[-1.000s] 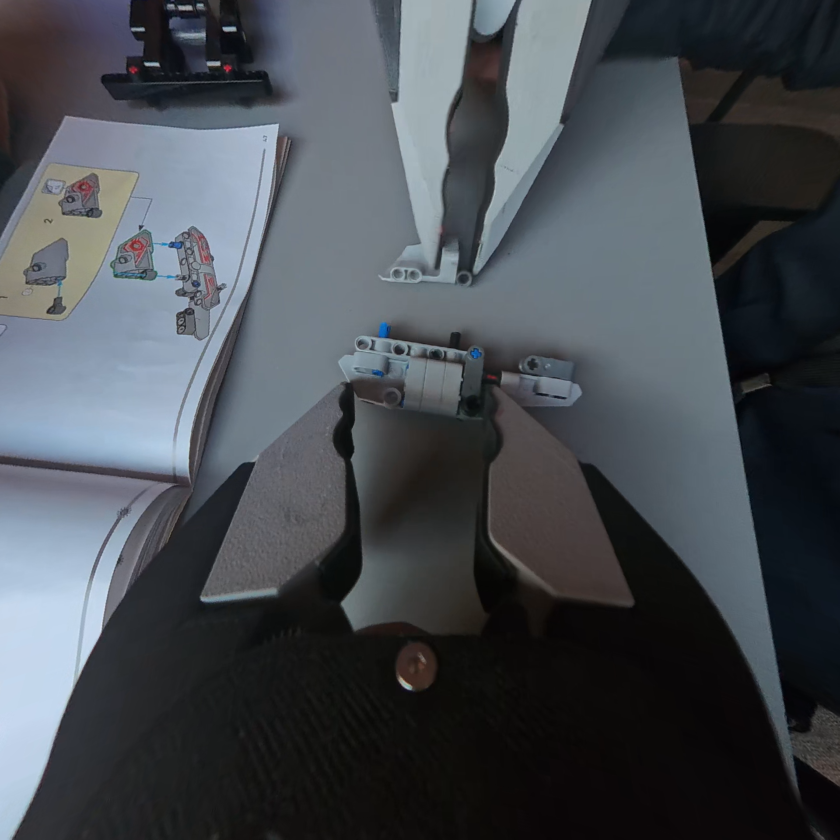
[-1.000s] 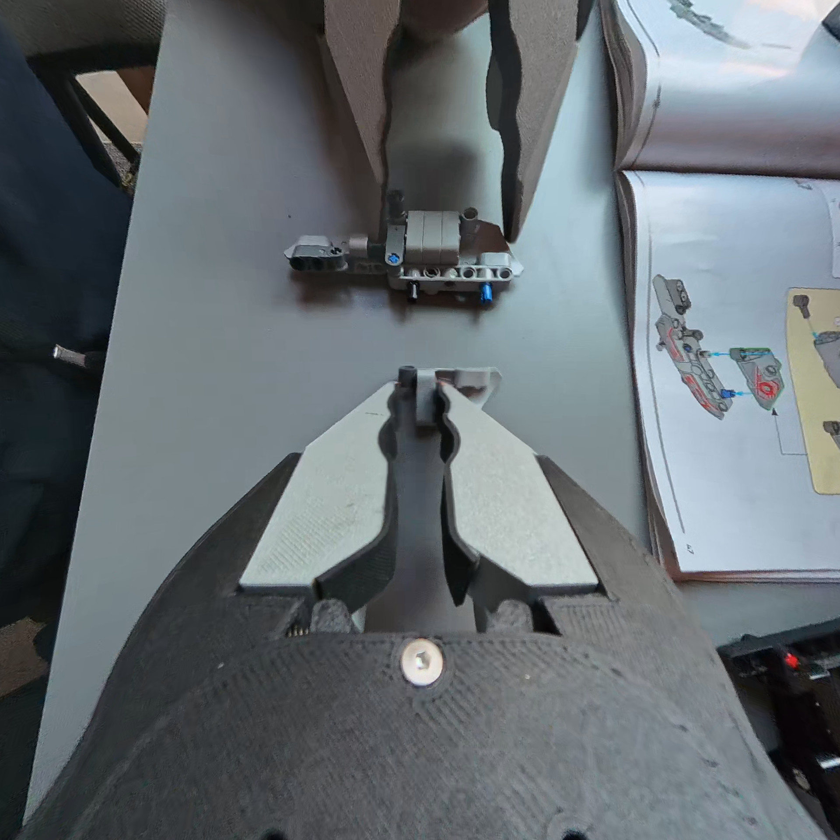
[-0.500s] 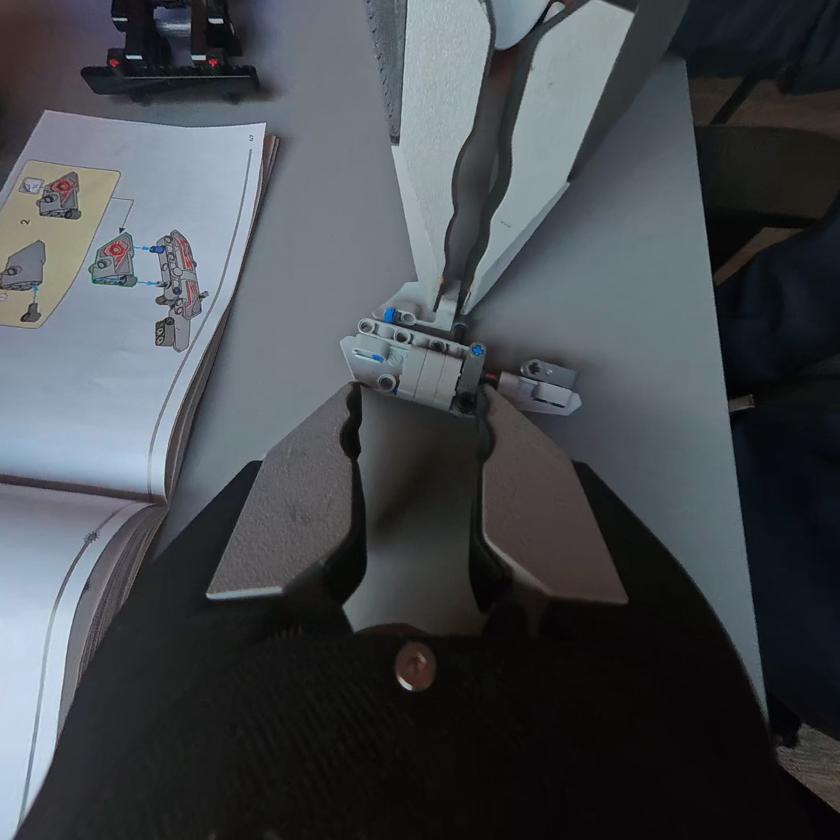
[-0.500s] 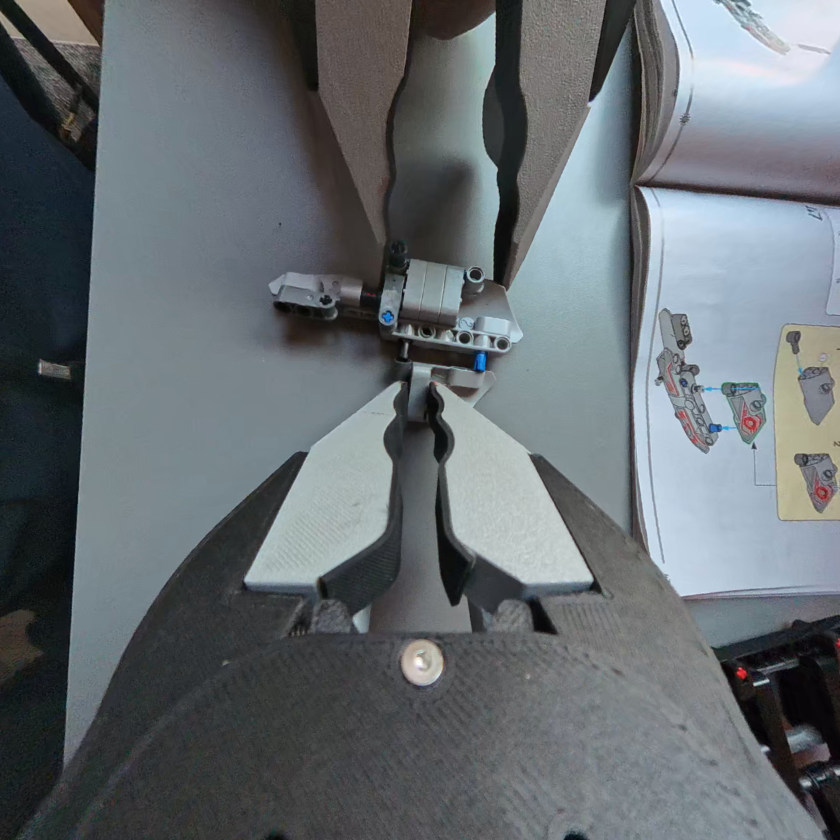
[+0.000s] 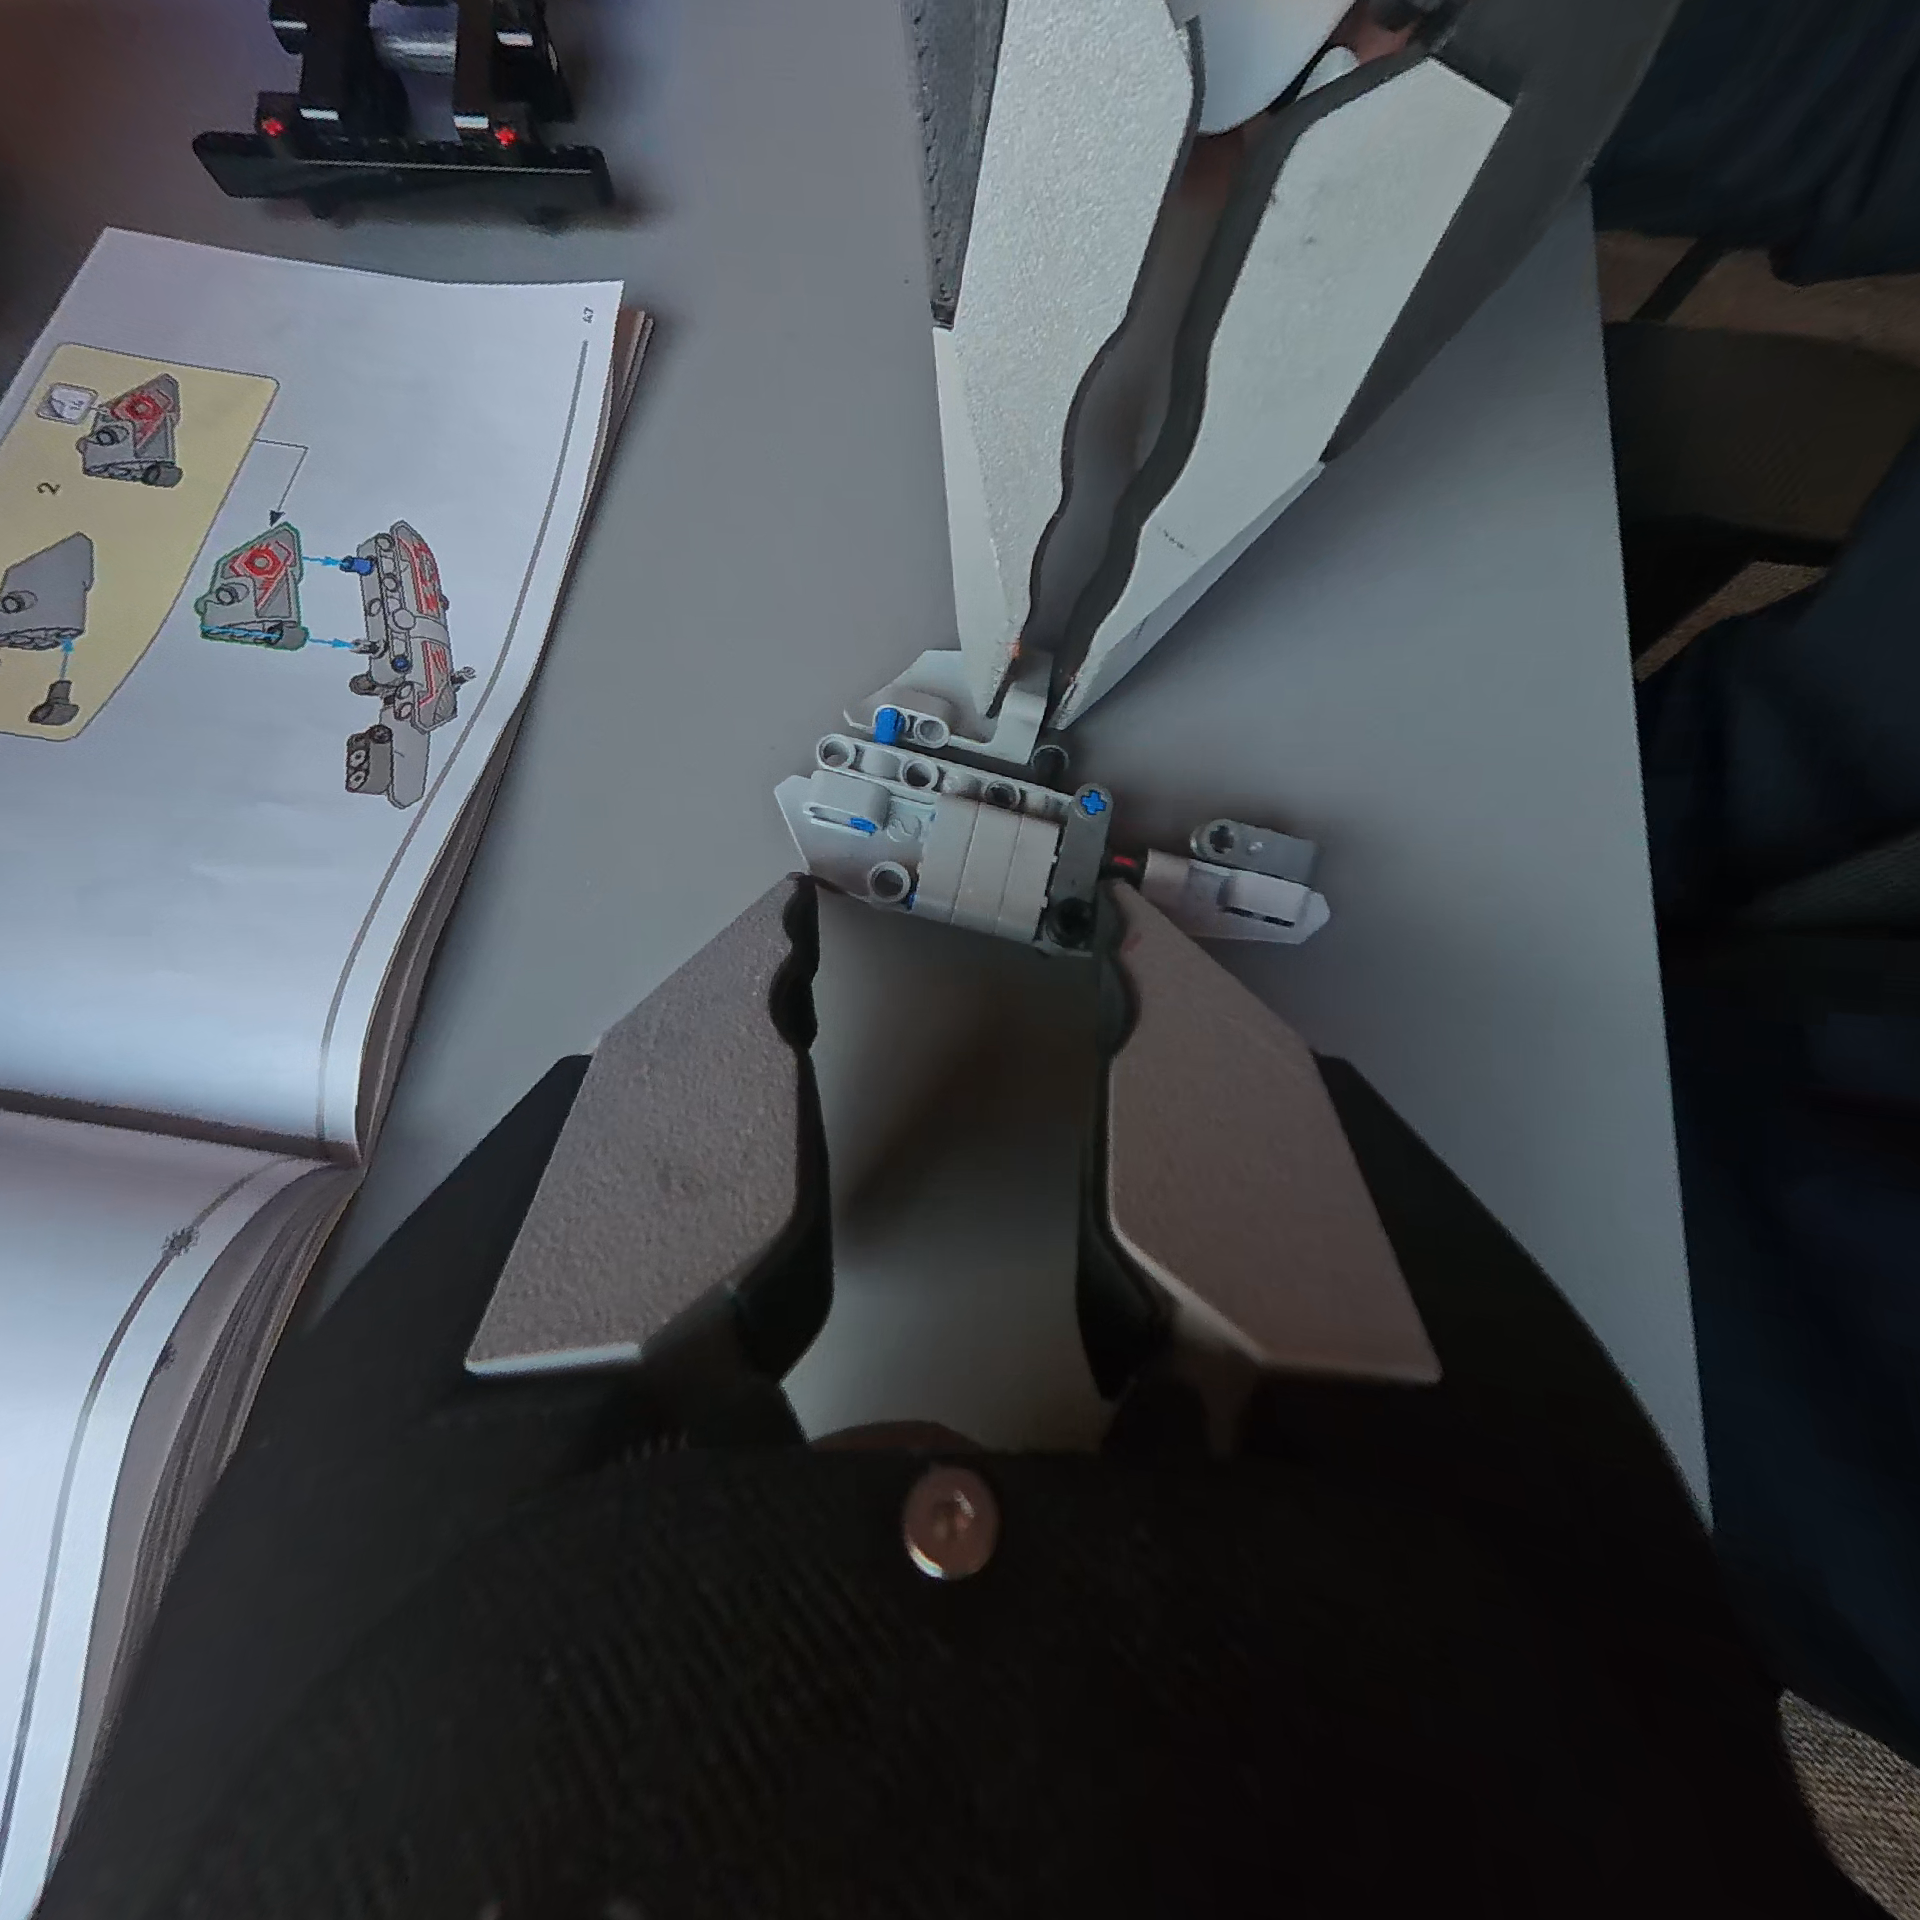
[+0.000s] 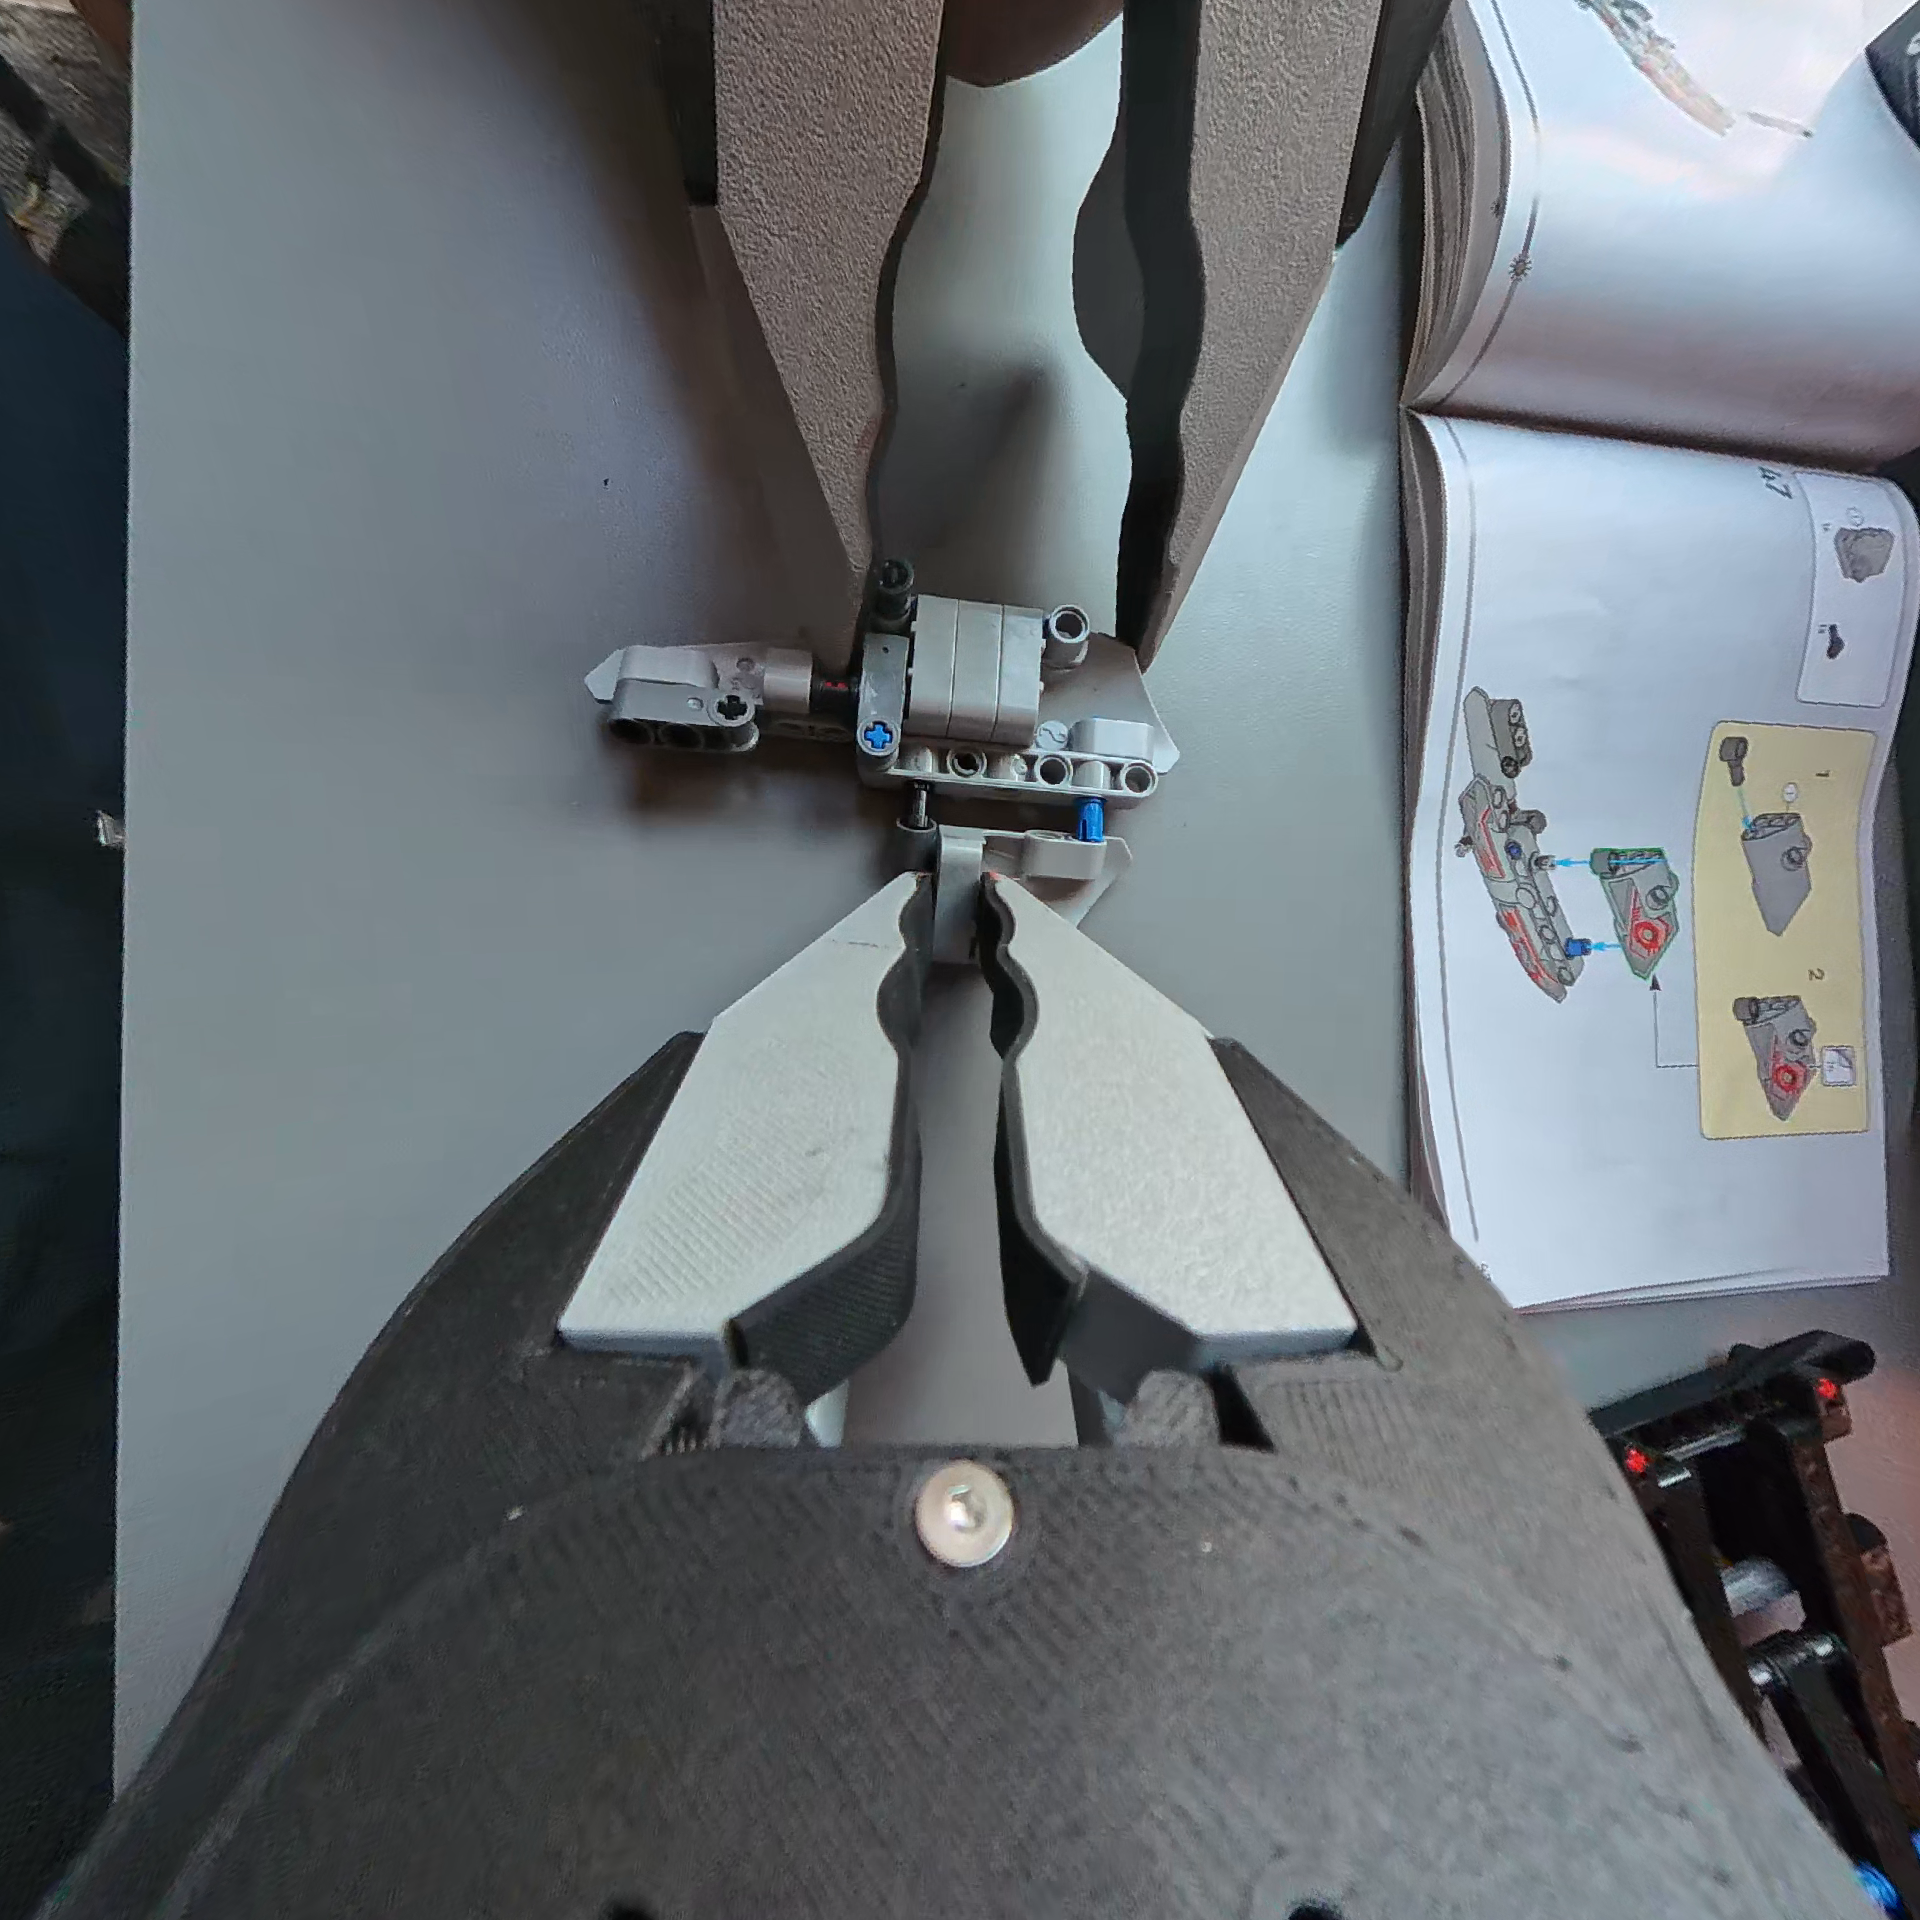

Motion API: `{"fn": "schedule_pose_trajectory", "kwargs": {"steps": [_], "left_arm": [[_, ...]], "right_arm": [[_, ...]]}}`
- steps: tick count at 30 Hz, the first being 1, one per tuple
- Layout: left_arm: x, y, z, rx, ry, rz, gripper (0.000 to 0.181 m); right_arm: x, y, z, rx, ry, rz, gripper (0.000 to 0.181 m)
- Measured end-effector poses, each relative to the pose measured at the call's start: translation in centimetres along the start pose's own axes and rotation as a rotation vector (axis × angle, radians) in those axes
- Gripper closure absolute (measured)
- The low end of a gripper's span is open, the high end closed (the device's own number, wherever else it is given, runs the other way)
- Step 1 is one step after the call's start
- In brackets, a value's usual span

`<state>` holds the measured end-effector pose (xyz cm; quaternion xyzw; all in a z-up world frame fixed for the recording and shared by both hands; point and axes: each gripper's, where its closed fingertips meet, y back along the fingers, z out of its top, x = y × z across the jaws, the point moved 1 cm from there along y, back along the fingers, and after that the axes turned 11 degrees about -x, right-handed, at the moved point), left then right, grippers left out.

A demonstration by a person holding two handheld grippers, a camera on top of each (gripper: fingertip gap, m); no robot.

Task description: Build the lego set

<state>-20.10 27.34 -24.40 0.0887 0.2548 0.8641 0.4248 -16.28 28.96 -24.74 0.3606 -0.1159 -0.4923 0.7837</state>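
Observation:
A grey Lego assembly [image 5: 977,852] with a blue pin and a black pin on its far side lies on the grey table [image 5: 727,468]. My left gripper [image 5: 956,904] is closed on it from the near side, one fingertip at each end. It also shows in the right wrist view [image 6: 966,686], with the left gripper [image 6: 1003,629] coming from the top. My right gripper [image 6: 951,883] is shut on a small grey panel piece [image 6: 1049,852]. It holds the piece against the assembly's pin side, at the blue pin [image 6: 1088,818]. In the left wrist view the right gripper [image 5: 1034,675] reaches down from above with the piece [image 5: 914,717].
An open instruction booklet [image 5: 260,675] lies beside the work spot, also in the right wrist view [image 6: 1621,883]. A black Lego model [image 5: 405,135] stands beyond it and shows at the lower right of the right wrist view [image 6: 1766,1558]. The table edge [image 5: 1621,727] runs close by. The grippers are tip to tip, or close to it.
My right gripper has carried the small panel piece across the table up to the assembly's pins. My left gripper has stayed on the assembly.

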Motion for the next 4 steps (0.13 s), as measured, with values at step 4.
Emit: {"fn": "schedule_pose_trajectory", "kwargs": {"steps": [4], "left_arm": [[0.04, -0.11, 0.09, 0.001, -0.002, 0.007, 0.132]], "right_arm": [[-0.05, 0.15, -0.09, 0.032, 0.047, -0.03, 0.176]]}}
